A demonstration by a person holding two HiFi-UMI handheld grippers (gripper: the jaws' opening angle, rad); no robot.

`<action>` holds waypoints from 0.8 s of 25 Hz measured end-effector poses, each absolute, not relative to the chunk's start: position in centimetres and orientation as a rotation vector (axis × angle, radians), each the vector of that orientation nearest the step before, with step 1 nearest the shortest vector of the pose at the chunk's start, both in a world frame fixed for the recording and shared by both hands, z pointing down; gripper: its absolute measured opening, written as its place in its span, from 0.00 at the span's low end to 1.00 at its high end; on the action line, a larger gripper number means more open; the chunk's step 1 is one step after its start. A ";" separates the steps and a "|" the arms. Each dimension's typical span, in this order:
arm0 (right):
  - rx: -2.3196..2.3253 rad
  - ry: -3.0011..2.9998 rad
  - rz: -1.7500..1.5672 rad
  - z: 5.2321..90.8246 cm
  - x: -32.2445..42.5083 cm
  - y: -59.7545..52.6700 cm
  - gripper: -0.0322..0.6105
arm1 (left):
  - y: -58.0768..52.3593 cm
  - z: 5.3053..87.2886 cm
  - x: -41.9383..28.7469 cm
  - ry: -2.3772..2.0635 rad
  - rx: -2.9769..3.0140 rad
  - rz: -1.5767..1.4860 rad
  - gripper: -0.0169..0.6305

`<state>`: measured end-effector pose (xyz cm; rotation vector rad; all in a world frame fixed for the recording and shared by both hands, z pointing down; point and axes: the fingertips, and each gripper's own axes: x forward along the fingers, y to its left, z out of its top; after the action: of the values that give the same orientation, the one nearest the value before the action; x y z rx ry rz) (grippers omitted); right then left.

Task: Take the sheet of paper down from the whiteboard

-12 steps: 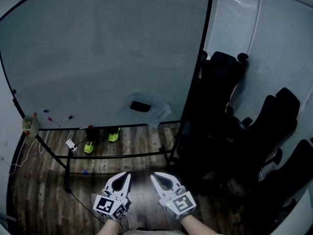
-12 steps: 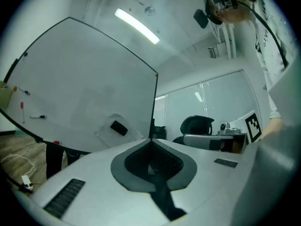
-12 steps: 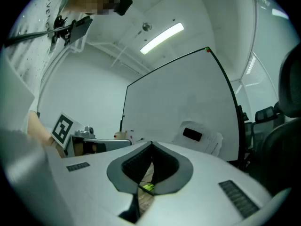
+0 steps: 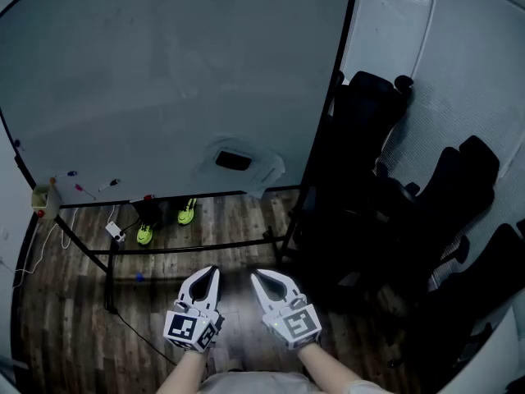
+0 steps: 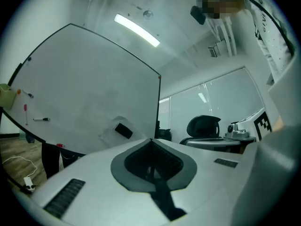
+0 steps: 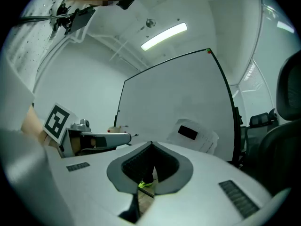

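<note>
Sheet of paper point(image 4: 262, 172) low on whiteboard point(image 4: 164, 72), near its right edge, just above bottom rail. Pale, tilted, edges wavy, lower right corner lifting off board. Black rectangular block point(image 4: 233, 161) on its middle. Faint print lines near its lower edge in right gripper view. My left gripper point(image 4: 211, 274) and right gripper point(image 4: 259, 279) both clenched, nothing between jaws, side by side, well apart from sheet.

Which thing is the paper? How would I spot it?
Find the big whiteboard. Near its bottom edge, towards its right side, hangs a pale sheet of paper. It alone has a black block on it; the little pens sit far off at the left.
</note>
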<state>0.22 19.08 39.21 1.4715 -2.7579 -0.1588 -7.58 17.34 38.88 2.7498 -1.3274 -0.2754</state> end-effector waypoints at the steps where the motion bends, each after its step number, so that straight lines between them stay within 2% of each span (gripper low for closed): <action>1: 1.475 -2.754 -0.155 39.4 0.1 18.9 0.08 | 17.1 38.9 -7.8 -1.328 2.748 -0.280 0.05; 13: 1.562 -2.670 0.006 41.6 -0.9 16.6 0.08 | 15.4 41.3 -8.7 -1.205 2.809 -0.218 0.05; 20: 1.522 -2.655 -0.049 41.8 -1.4 12.4 0.08 | 11.2 41.9 -8.7 -1.212 2.800 -0.203 0.05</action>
<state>-1.44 12.41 41.77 1.5218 -2.6551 -0.0487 -8.67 11.15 41.89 2.8004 -1.2123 -0.2025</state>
